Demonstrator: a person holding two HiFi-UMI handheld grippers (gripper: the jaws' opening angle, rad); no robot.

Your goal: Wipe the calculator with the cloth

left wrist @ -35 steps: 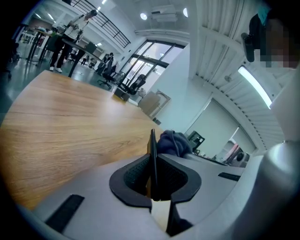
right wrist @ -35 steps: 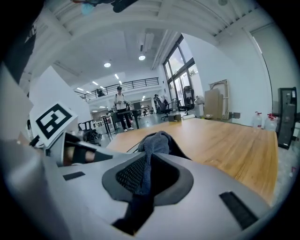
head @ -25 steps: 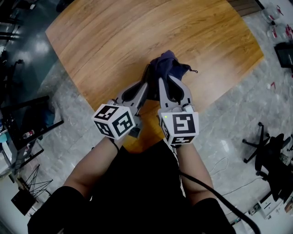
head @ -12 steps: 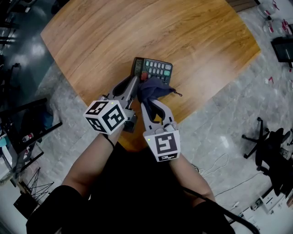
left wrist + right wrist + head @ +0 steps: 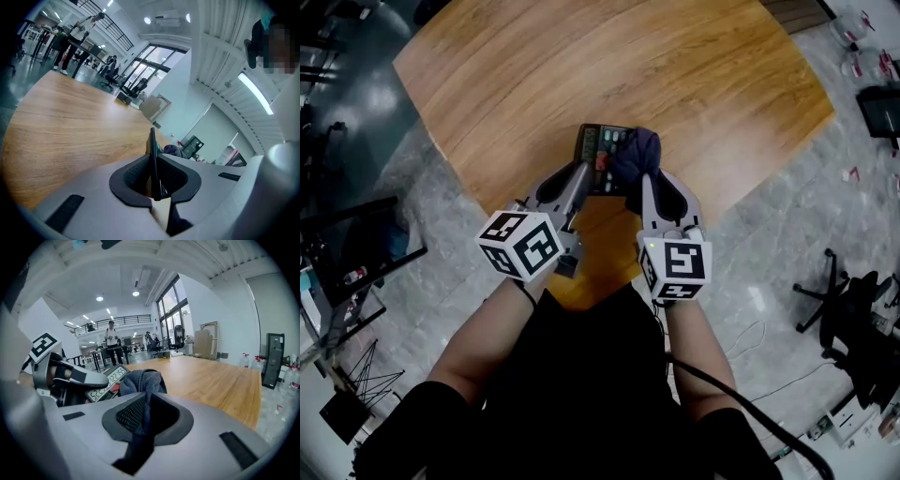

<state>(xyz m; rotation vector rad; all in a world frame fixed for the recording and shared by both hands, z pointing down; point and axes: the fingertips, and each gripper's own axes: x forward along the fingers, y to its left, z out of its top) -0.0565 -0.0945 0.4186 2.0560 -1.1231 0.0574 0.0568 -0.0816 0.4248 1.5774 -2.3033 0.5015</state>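
Observation:
A dark calculator (image 5: 600, 148) with green and red keys is over the near edge of the wooden table (image 5: 581, 66). My left gripper (image 5: 584, 176) is shut on its near left edge; in the left gripper view the calculator (image 5: 153, 154) stands edge-on between the pads. My right gripper (image 5: 637, 180) is shut on a bunched dark blue cloth (image 5: 636, 156), which lies on the calculator's right part and hides those keys. In the right gripper view the cloth (image 5: 140, 379) bulges past the jaws, beside the calculator's display (image 5: 108, 379) and the left gripper (image 5: 65, 373).
The table's near edge runs just under both grippers, with grey marble floor below. An office chair (image 5: 853, 314) stands at the right and dark furniture (image 5: 356, 253) at the left. People stand far off in the hall (image 5: 111, 339).
The right gripper drew the cloth back off the calculator towards me, then pushed it forward again onto the calculator's right side. The left gripper has kept its hold and barely moved.

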